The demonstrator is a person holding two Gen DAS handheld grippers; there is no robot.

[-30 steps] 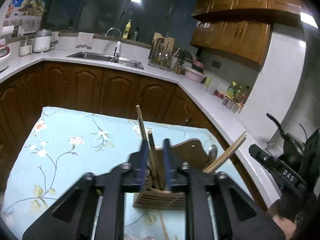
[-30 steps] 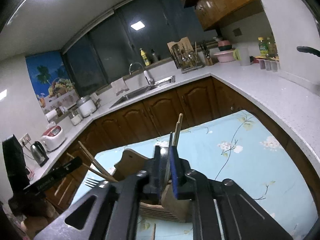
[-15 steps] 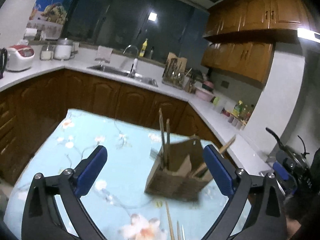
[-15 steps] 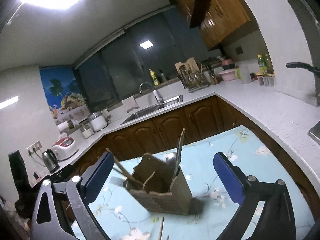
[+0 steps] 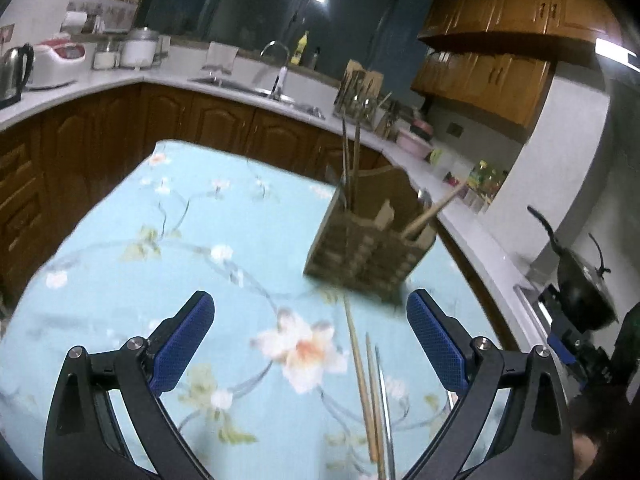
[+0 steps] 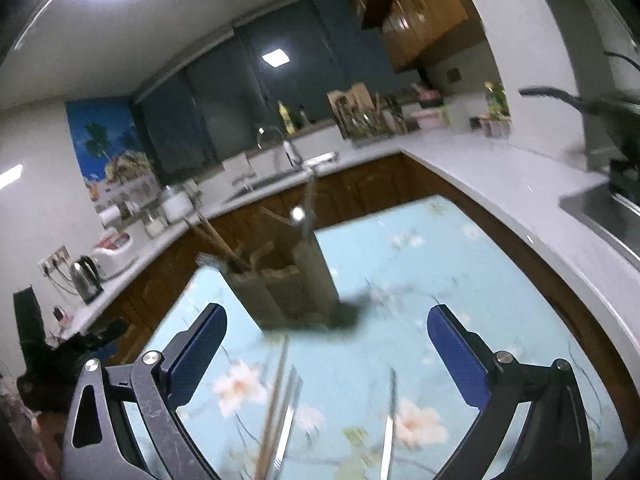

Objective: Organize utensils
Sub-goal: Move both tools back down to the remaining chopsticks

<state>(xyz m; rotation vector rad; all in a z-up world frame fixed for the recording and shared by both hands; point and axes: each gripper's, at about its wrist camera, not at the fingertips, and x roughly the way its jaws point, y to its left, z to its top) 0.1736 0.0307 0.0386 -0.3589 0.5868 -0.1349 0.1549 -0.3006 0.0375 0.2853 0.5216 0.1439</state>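
A wooden utensil holder (image 5: 370,248) stands on the floral tablecloth (image 5: 160,248) with chopsticks and a spoon upright in it; it also shows in the right wrist view (image 6: 288,284). Loose wooden chopsticks (image 5: 362,364) and a metal utensil (image 5: 386,412) lie on the cloth in front of it. In the right wrist view, chopsticks (image 6: 276,404) and another metal utensil (image 6: 390,420) lie between the fingers. My left gripper (image 5: 310,344) is open and empty, back from the holder. My right gripper (image 6: 326,354) is open and empty, also back from the holder.
Kitchen counter (image 5: 224,80) with sink, kettle (image 5: 12,72) and rice cooker wraps behind the table. A black pan (image 5: 580,284) sits on the stove at right. The table's far edge meets brown cabinets (image 5: 200,124).
Both grippers opened, letting go of the chopsticks now standing in the holder, and pulled back and up from it. Loose utensils on the cloth have come into view.
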